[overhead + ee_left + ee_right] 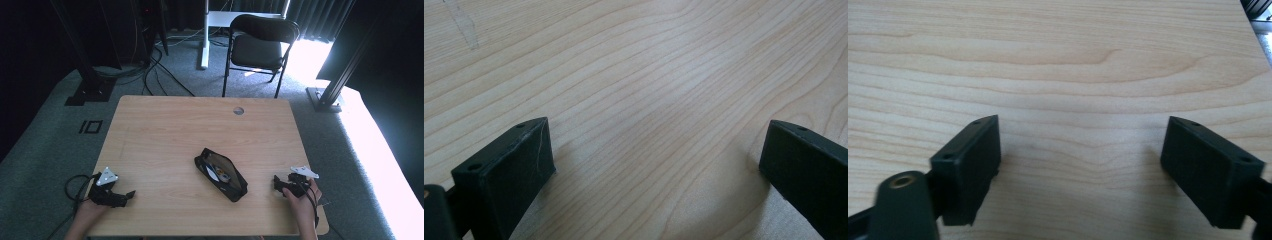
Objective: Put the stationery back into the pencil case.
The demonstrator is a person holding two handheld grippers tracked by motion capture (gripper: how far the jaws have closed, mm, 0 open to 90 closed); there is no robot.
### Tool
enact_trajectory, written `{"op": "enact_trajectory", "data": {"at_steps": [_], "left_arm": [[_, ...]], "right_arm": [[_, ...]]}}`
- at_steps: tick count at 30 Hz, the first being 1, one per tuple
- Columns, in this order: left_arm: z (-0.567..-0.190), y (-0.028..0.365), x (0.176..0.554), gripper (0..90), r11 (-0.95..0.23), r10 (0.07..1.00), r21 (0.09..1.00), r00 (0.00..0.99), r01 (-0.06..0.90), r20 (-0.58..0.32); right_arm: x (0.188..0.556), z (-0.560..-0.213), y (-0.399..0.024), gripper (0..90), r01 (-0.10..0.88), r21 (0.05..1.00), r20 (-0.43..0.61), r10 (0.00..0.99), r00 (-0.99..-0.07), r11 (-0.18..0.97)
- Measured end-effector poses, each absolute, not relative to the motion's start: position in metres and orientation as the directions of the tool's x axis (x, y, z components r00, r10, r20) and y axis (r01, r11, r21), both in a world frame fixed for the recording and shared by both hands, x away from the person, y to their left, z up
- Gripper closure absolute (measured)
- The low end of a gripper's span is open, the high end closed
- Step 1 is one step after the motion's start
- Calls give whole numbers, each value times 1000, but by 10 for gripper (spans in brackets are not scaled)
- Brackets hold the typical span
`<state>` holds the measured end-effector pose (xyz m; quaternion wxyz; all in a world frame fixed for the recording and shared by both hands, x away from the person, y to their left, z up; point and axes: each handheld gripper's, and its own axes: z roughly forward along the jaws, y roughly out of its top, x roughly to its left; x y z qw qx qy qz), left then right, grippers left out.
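Note:
A black pouch (221, 173) lies unzipped in the middle of the wooden table (165, 130), with a white item and other small things showing inside it. My left gripper (129, 194) rests low at the table's front left, open, a hand behind it. In the left gripper view its jaws stand wide apart over bare wood (649, 100) with nothing between them. My right gripper (276, 183) sits at the front right, to the right of the pouch, also open. In the right gripper view its black fingers (973, 160) are spread over bare tabletop.
A black folding chair (257, 47) stands beyond the table's far edge. A round cable hole (238, 110) sits near the far edge. Cables and black stands cover the carpet at the back left, and a slanted black frame post (340, 75) stands at the right.

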<state>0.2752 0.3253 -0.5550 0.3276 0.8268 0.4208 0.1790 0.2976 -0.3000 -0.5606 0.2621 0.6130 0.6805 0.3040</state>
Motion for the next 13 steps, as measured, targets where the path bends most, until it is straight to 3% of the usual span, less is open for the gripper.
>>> {"op": "enact_trajectory", "data": {"at_steps": [13], "left_arm": [[-555,325,275,12,-432,813,692,582,578,20]], "right_arm": [[296,-561,-300,148,674,736,19,993,-113,62]]}}
